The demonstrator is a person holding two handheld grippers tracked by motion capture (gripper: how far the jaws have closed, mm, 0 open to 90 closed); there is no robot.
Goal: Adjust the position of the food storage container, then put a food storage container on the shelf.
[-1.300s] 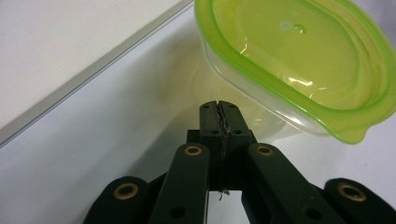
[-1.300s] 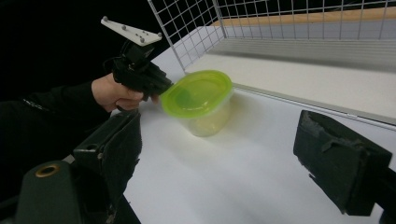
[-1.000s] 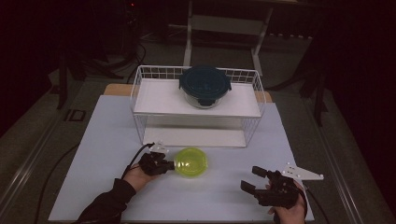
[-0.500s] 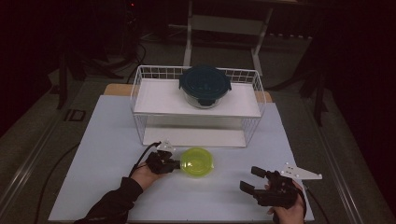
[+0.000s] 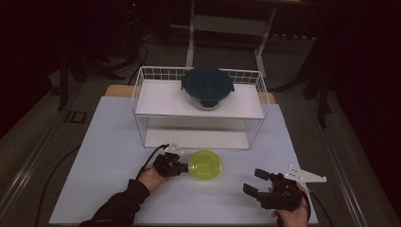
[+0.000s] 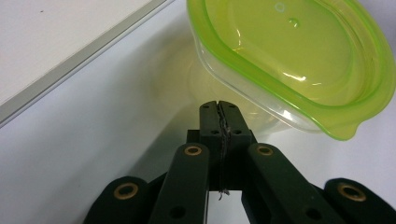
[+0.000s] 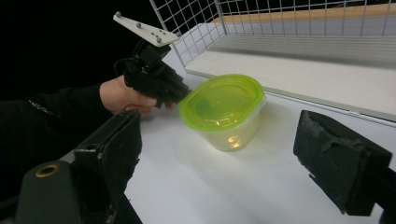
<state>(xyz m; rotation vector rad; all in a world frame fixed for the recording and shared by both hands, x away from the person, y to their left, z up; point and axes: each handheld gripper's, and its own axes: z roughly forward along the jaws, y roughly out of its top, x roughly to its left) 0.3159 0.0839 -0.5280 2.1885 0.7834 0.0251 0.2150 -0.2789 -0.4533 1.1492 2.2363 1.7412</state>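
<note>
A clear plastic tub with a lime-green lid (image 5: 204,164) stands on the white table in front of the wire rack. My left gripper (image 5: 182,166) lies low at its left side. In the left gripper view its jaws (image 6: 218,106) are shut on each other with nothing between them, and the tips sit against the tub's wall just under the lid's rim (image 6: 299,60). My right gripper (image 5: 257,182) rests near the front right edge, open wide and empty. It faces the tub (image 7: 224,100) and the left gripper (image 7: 182,95) from some distance.
A white wire rack (image 5: 142,94) with two shelves stands at the back of the table. A glass bowl with a dark teal clip lid (image 5: 207,85) sits on its upper shelf. The lower shelf (image 7: 299,74) lies just behind the tub.
The left gripper has slid a little to the right, and the green-lidded tub has shifted right ahead of its shut tips. The right gripper has stayed put.
</note>
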